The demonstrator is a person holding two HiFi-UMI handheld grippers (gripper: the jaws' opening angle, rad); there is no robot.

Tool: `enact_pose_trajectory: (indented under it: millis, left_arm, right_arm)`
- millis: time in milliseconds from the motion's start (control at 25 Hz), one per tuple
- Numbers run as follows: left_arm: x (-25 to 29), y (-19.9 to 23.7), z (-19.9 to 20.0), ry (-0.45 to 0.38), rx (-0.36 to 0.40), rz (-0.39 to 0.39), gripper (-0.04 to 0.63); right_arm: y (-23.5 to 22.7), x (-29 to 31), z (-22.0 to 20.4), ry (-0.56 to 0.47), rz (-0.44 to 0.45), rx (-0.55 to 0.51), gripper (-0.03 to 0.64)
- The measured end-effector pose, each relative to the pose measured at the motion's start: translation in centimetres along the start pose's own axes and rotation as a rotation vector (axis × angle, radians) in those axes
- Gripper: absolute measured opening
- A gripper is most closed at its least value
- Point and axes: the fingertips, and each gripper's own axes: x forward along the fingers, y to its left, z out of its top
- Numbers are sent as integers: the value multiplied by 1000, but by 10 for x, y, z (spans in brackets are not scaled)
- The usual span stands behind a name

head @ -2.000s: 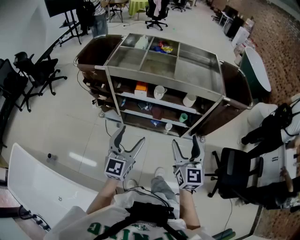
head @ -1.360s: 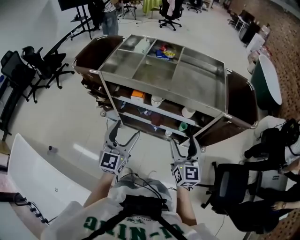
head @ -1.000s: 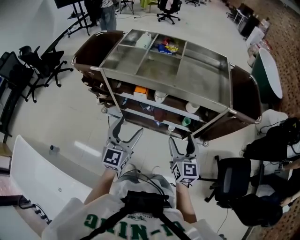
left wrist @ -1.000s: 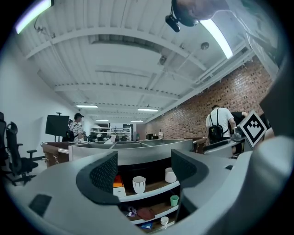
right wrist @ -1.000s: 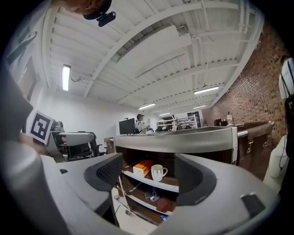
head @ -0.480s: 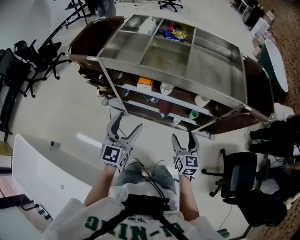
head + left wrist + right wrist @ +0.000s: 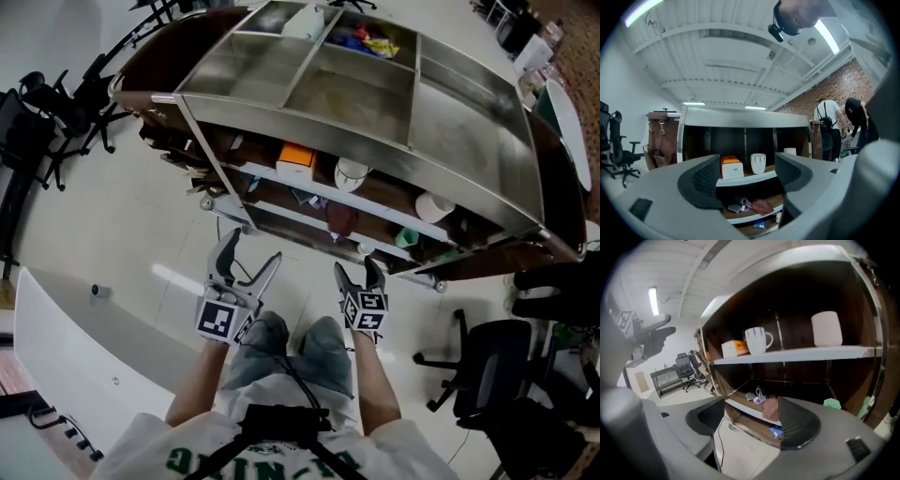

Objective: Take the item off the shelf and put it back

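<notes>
A steel cart (image 7: pixel 487 202) holds two open shelves. On the upper shelf stand an orange-and-white box (image 7: pixel 295 157), a white ribbed mug (image 7: pixel 352 173) and a plain white cup (image 7: pixel 429 206). A dark red pouch (image 7: pixel 342 217) and a green item (image 7: pixel 405 238) lie on the lower shelf. My left gripper (image 7: pixel 251 248) is open and empty, a short way in front of the shelves; past it show the box (image 7: pixel 731 167) and mug (image 7: pixel 758 163). My right gripper (image 7: pixel 357 269) is also open and empty, tilted down toward the pouch (image 7: pixel 771 408) below the mug (image 7: pixel 757 341).
The cart's top tray (image 7: pixel 281 75) has compartments with a bottle and snack packs at the back. Black office chairs stand at the left (image 7: pixel 37 112) and right (image 7: pixel 492 375). A white table (image 7: pixel 56 347) is at the lower left. People (image 7: pixel 827 126) stand beyond the cart's right end.
The cart has grown larger and nearer in the head view. Both grippers have come down toward the shelf level, the right one tipping downward. Both jaws stay open.
</notes>
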Motion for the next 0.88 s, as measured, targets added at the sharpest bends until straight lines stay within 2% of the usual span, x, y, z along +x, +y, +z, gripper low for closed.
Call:
enact_pose_trajectory:
  millis: [240,400,520,760,840,880]
  left_arm:
    - [6,12,-41,-20,-52,42,347]
    - [7,11,-63,-13,-91,64,347]
    - [2,10,-79,-2,-92,77,347]
    - [-10,6,-105,45,-97,101,347]
    - [-17,5,-108,66,-100,116,347]
    - [-21,5,-108,74,-103,124,347]
  right_arm:
    - [-31,106,-60,61,4,26,362]
    - [-56,160,-82,89,-19,76,363]
    - [-78,194,-94,126,-47,79,362]
    - [-113,258,-124,290,-127,27,360]
    - [-111,261,-120,330,-148,-13,301]
    - [-110,259,-118,338,-149,-29,238]
